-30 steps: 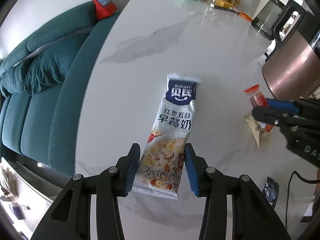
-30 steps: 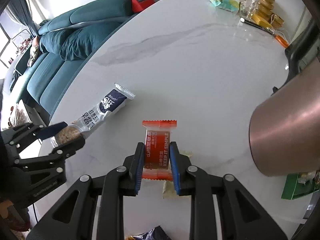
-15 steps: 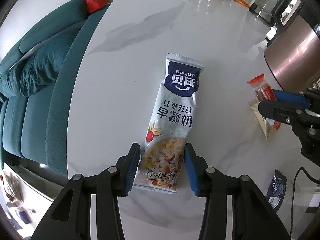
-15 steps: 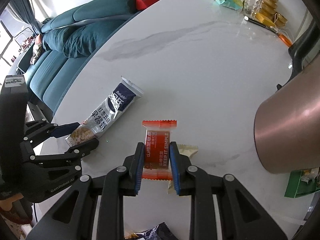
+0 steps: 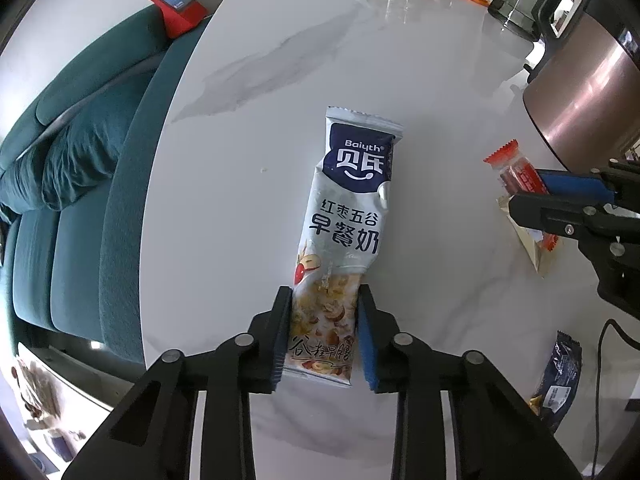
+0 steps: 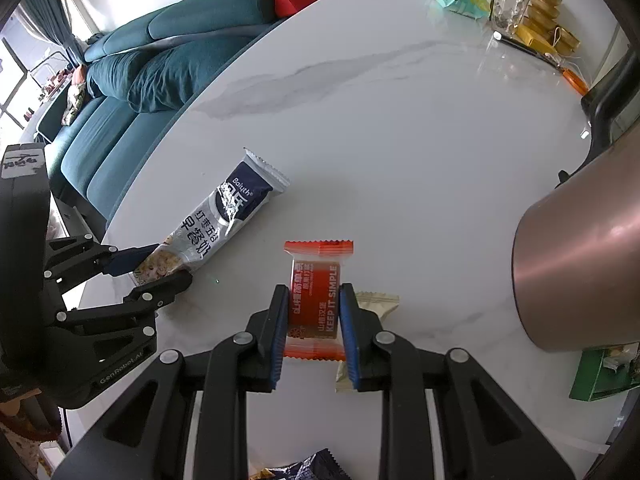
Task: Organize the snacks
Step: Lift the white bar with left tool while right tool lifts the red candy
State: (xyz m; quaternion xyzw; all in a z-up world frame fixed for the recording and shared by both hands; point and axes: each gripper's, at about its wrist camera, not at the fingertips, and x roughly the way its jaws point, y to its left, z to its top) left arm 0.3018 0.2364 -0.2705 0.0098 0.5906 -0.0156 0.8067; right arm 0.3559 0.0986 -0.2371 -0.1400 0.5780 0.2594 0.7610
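Two snack packets sit pinched at once: the left tongs (image 5: pixel 322 338) clamp the near end of a long cereal-milk sachet (image 5: pixel 346 216) at frame centre, the right tongs (image 6: pixel 314 330) squeeze a red bar (image 6: pixel 316 300). Both wrappers look light, crinkly and slippery. Bare marble surface (image 6: pixel 400 120) opens above; its edge curves along the left.

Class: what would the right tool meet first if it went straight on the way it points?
The right tool, shut on the red snack bar, faces bare marble table; its path looks free up to the far clutter, though depth is unclear.
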